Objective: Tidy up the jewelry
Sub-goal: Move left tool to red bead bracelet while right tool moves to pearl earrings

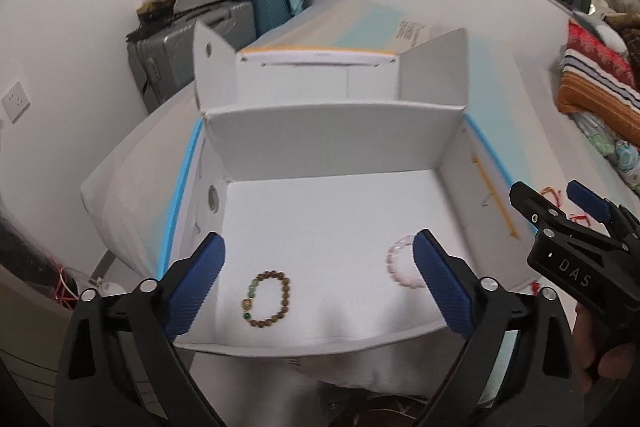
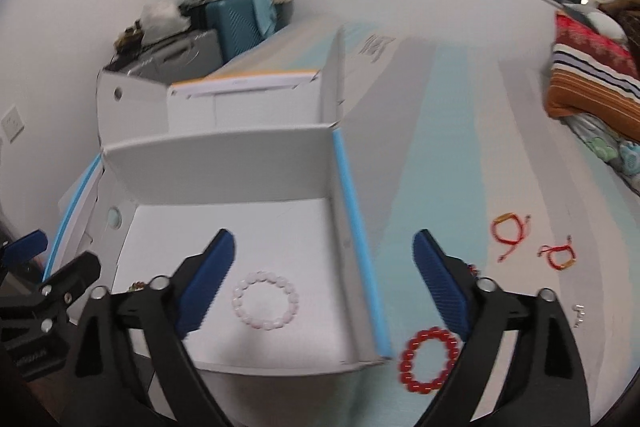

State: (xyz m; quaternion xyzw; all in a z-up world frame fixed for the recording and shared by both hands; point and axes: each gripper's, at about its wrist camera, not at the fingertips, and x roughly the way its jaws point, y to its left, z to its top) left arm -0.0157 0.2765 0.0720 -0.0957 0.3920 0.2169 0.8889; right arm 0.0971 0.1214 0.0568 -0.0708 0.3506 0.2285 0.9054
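Pink bracelet point(image 2: 265, 305), red bracelet point(image 2: 429, 359)

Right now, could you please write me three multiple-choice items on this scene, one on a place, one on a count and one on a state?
1. Where does the red round-bead bracelet lie?
A. inside the white cardboard box
B. outside the box, on the pale blue-striped surface
C. between a tool's fingers

2. How many bracelets lie inside the box?
A. none
B. two
C. four

3. How does the left tool stand?
A. open and empty
B. shut on a bracelet
C. shut and empty

Answers: 1 B, it lies past the box's blue-edged wall. 2 B, only the brown wooden-bead bracelet and the pale pink bead bracelet lie on its floor. 3 A, its blue pads stand far apart, holding nothing.
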